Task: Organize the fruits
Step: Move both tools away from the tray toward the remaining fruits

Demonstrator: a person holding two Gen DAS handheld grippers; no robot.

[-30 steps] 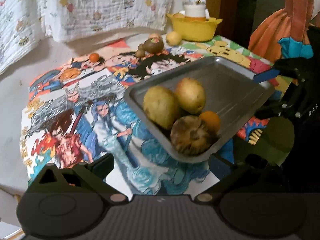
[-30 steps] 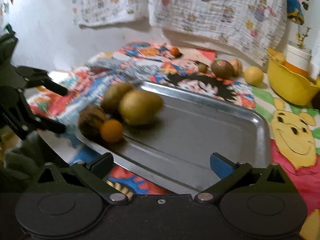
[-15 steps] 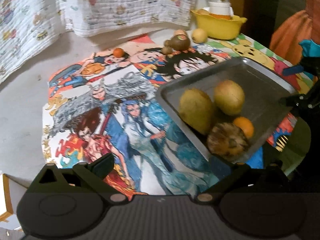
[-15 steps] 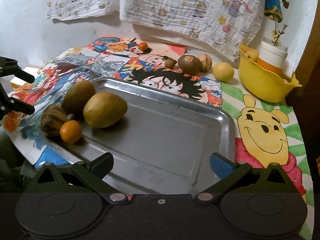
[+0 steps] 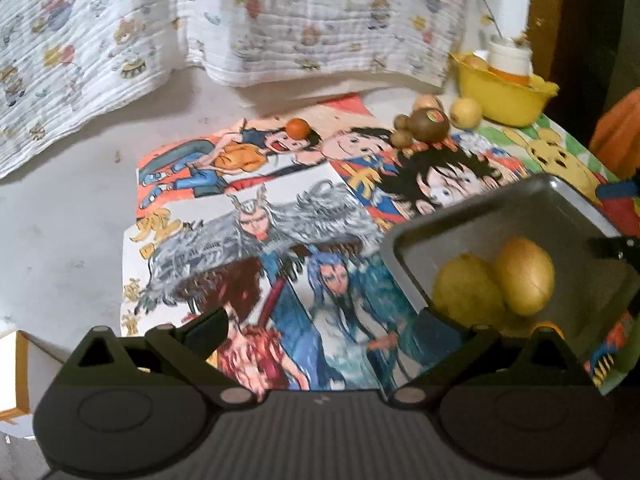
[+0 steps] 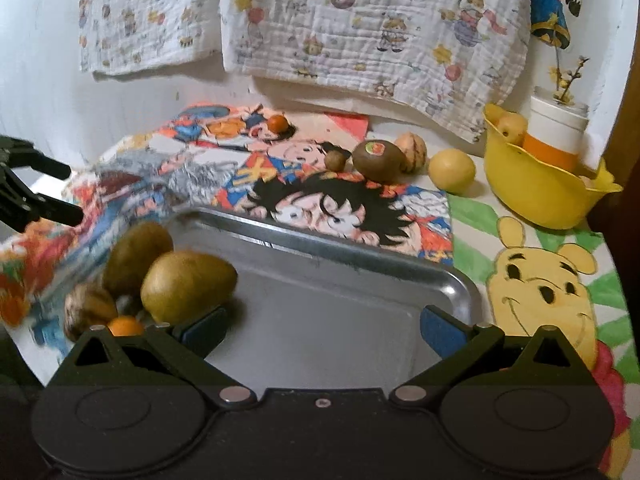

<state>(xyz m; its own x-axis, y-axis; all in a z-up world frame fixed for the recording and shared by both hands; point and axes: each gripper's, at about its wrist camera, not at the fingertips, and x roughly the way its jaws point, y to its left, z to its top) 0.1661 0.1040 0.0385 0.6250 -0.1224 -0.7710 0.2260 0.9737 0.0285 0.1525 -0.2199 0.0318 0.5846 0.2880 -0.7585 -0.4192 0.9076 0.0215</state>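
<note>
Since a second ago both our grippers have pulled back from the grey metal baking tray [image 6: 320, 252], so it slid toward the right edge of the left wrist view and now sits lower and closer in the right one. Our left gripper [image 5: 320, 328] and right gripper [image 6: 322, 326] both have their fingers spread wide with nothing between them. Four fruits are still bunched in the tray's corner: two greenish-yellow oval mangoes [image 6: 188, 286], a brown wrinkled round fruit [image 6: 88, 310] and a small orange citrus [image 6: 124, 326], while the dark brown stickered kiwi [image 6: 378, 158], round yellow lemon [image 6: 452, 170] and yellow plastic bowl [image 6: 540, 196] sit beyond the tray.
</note>
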